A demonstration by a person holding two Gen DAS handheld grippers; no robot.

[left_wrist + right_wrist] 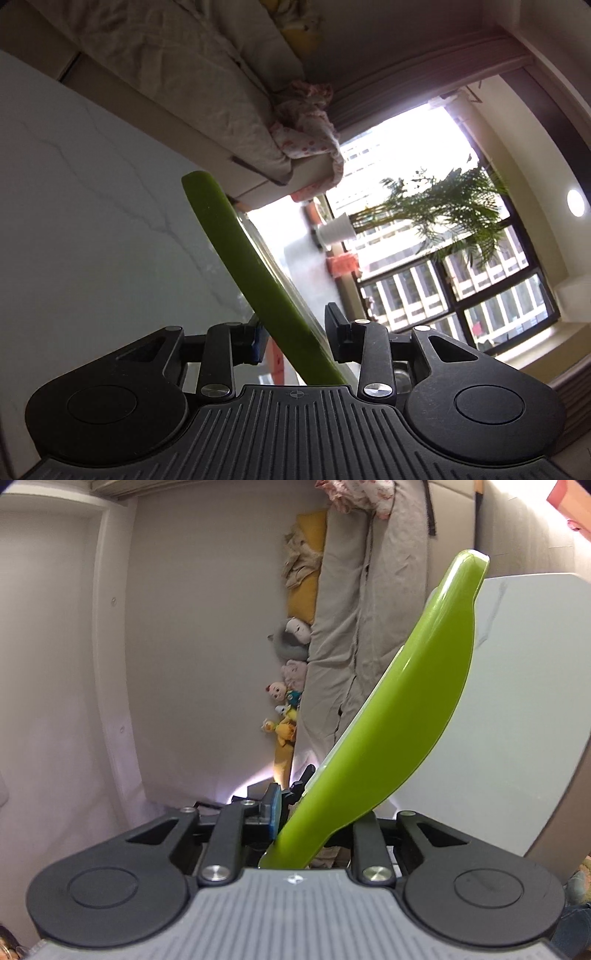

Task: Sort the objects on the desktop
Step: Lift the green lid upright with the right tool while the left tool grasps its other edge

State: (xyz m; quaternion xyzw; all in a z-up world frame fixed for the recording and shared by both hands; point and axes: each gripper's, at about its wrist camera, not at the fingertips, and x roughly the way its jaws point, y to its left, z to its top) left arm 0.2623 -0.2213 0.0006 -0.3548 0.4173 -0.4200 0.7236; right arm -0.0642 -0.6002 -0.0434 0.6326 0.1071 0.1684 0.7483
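Nearest in the left wrist view, the left gripper (pixel 295 338) has its jaws drawn in on the rim of a green tray (pixel 236 254), which runs up and away between the pads as a thin edge-on band. In the right wrist view the right gripper (pixel 317 812) is clamped on the tray (pixel 406 709) too; only its blue left pad shows, against the rim, while the curved underside hides the other. Held from two sides, the tray seems to be carried off the surface – a wide, shallow thing steadies better with both hands. Beyond it lies the white marbled counter (pixel 92 206), tilted in the picture. Farther off stand a sofa (pixel 347 627) with soft toys (pixel 288 698), and a bright window (pixel 406 184) with a potted palm (pixel 443 214) – no sorting place is in sight.
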